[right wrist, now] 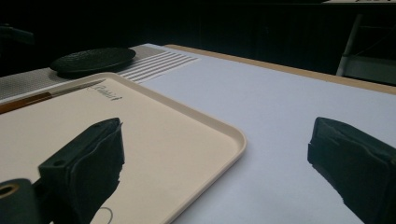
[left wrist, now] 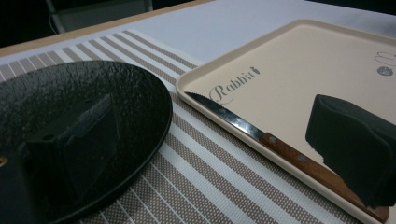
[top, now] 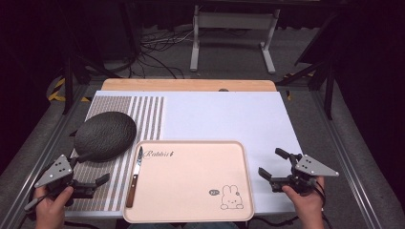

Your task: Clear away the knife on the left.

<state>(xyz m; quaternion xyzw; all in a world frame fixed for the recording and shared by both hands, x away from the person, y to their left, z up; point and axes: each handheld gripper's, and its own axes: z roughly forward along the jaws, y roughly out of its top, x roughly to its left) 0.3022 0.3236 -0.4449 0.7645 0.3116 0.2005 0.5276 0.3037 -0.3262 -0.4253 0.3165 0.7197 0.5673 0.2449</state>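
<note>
A beige tray [top: 191, 183] with a rabbit drawing lies at the table's front middle. A wooden-handled knife [top: 135, 175] rests along the tray's left rim, blade pointing away. A black textured plate [top: 105, 136] sits on the striped placemat [top: 143, 112] to the left. My left gripper [top: 90, 170] is open and empty by the front left corner, beside the plate and the knife [left wrist: 261, 135]. My right gripper [top: 271, 162] is open and empty, just right of the tray [right wrist: 140, 121]. In the left gripper view the plate [left wrist: 93, 107] lies behind the left jaw.
White sheet [top: 224, 117] covers the table's middle and right, with a wooden edge [top: 188, 85] at the back. Beyond the table stand a white frame [top: 234, 33] and cables on the floor. Metal rails run along both table sides.
</note>
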